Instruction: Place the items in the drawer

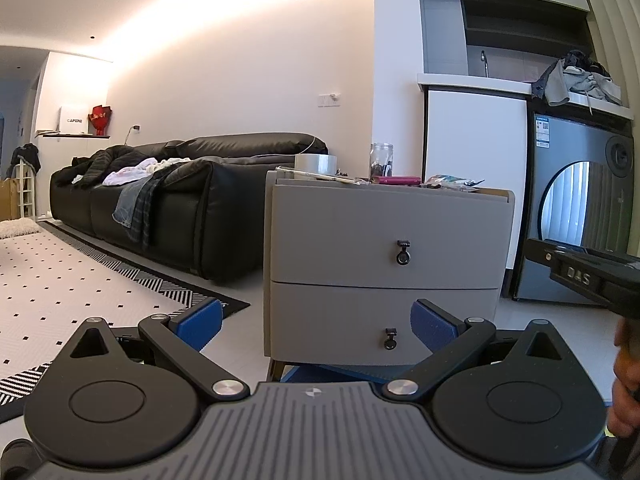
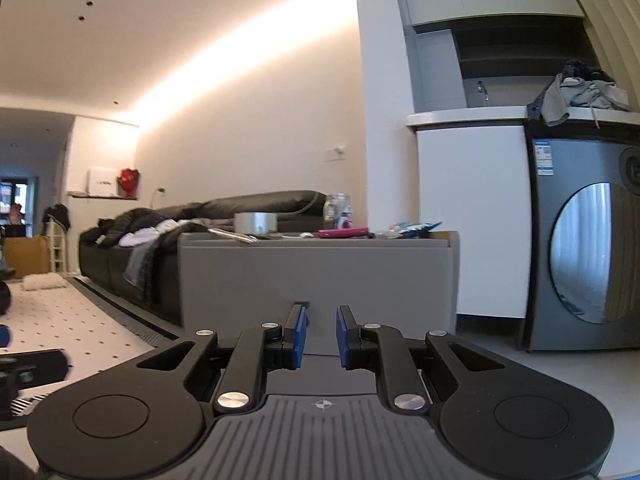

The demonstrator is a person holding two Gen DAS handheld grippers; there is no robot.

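Grey matte finish: that's the nightstand (image 1: 384, 248), a boxy cabinet with rounded corners and two flat drawer fronts stacked one over the other, sitting straight ahead of the left gripper (image 1: 316, 326).
Top drawer (image 1: 390, 232): closed, wide and low, long axis running side to side, with a small dark ring pull (image 1: 403, 254) hanging dead centre.
Bottom drawer (image 1: 380, 320): closed too, same shape, its own ring pull (image 1: 390, 339) sitting between the left tool's fingers in the view, but well beyond them.
Left gripper state: blue-padded fingers spread wide apart, nothing between them.
Right gripper (image 2: 321, 336): black linkage arms, blue pads (image 2: 298, 334) facing each other with a narrow gap, not clamped on anything; right up close to the upper drawer front, pull mostly hidden behind the left finger.
Stuff on top of the cabinet: a roll of silvery tape (image 1: 316, 163), a glass jar (image 1: 381, 160), a flat magenta case (image 1: 396, 180) lying on its side, and crinkly packets (image 1: 454, 181) off to the right end.
Left of the tools: black leather sofa (image 1: 192, 204) with clothes dumped on it, dotted white rug (image 1: 80, 280).
Right of the tools: steel-grey washer (image 1: 580, 212) with a round door.
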